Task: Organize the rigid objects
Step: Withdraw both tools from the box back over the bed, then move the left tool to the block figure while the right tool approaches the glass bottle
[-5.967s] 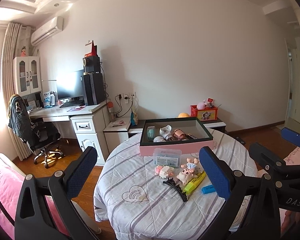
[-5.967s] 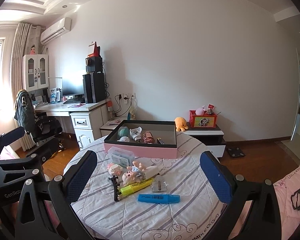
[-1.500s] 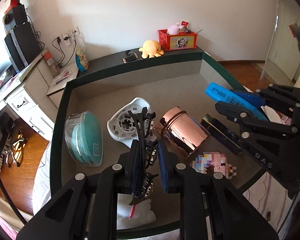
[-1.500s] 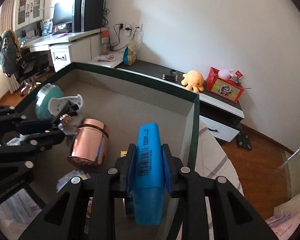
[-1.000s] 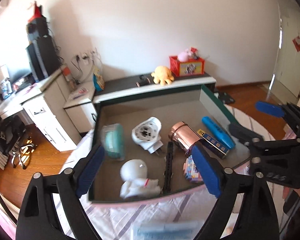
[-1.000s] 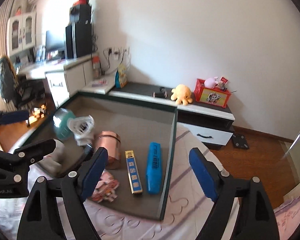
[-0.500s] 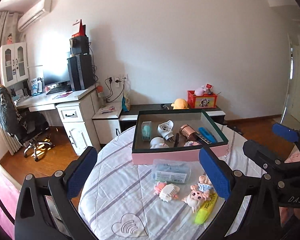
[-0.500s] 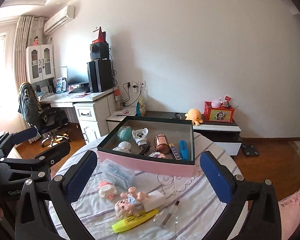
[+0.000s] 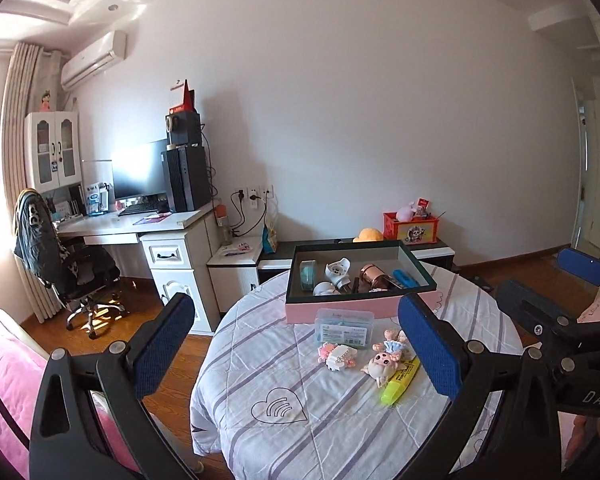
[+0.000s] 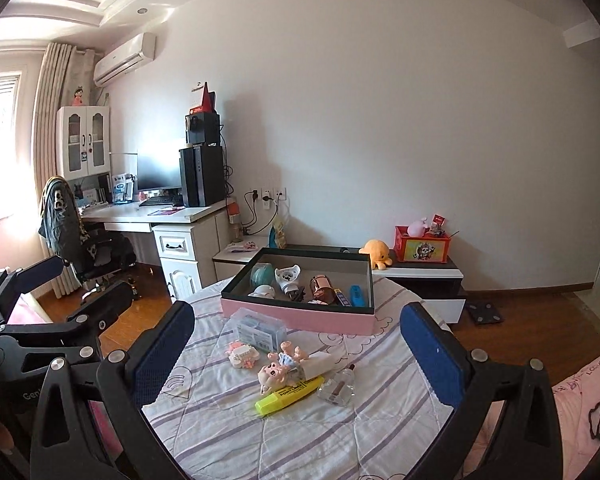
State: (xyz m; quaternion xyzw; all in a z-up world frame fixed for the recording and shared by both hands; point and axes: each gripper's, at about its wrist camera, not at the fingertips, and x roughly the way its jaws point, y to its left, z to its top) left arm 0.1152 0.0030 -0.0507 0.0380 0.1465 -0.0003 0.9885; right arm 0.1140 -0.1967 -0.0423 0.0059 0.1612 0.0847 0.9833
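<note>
A pink box (image 9: 360, 307) (image 10: 320, 320) with a dark rim stands at the far side of the round table (image 9: 280, 420). Inside lie a blue highlighter (image 9: 406, 278) (image 10: 355, 295), a black hair clip (image 9: 356, 285), a copper cup (image 9: 374, 274) and other small things. In front of the box lie a clear plastic case (image 9: 344, 328), a block toy (image 9: 338, 356), a pig doll (image 9: 384, 362), a yellow highlighter (image 9: 400, 380) (image 10: 290, 394) and a glass bottle (image 10: 338, 390). My left gripper (image 9: 294, 304) and right gripper (image 10: 296, 312) both hang open and empty, well back from the table.
A white desk (image 9: 140, 224) with a monitor and an office chair (image 9: 72, 272) stand at the left. Behind the table is a low cabinet (image 10: 420, 276) with a yellow plush and a red box. Pink bedding (image 9: 4, 380) lies at my near left.
Both grippers let go over the box, the left of the hair clip and the right of the blue highlighter. Both opened wide and drew back and up, so the whole table shows.
</note>
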